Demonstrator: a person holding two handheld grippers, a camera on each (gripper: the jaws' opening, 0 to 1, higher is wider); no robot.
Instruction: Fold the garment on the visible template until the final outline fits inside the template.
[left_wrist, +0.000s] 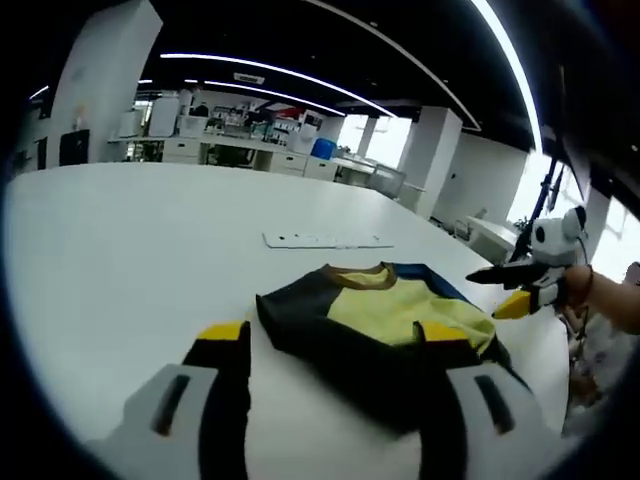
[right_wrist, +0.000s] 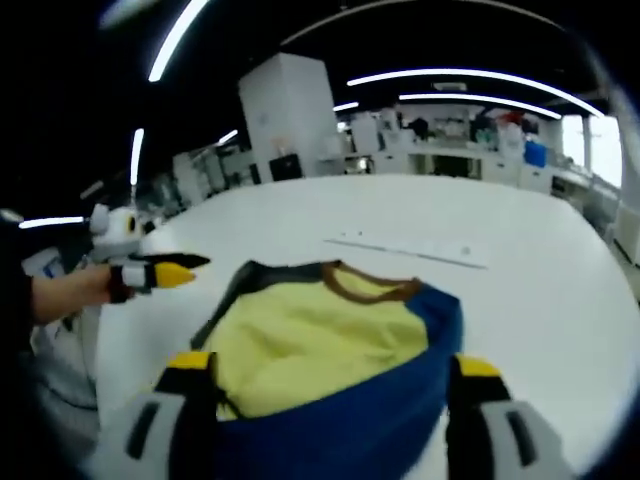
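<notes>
Garment | lay bunched on white table just ahead of both grippers | left gripper spread, empty | right gripper spread, empty | template unidentified | best smoothed flat, edges pinched evenly before folding.

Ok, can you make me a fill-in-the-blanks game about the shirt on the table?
1. The shirt lies on a ____ table.
2. The shirt's middle is ____, with blue and black sides.
3. Its collar is ____.
4. Both the left gripper and the right gripper have their jaws ____.

Missing words: white; yellow; brown; open
</notes>
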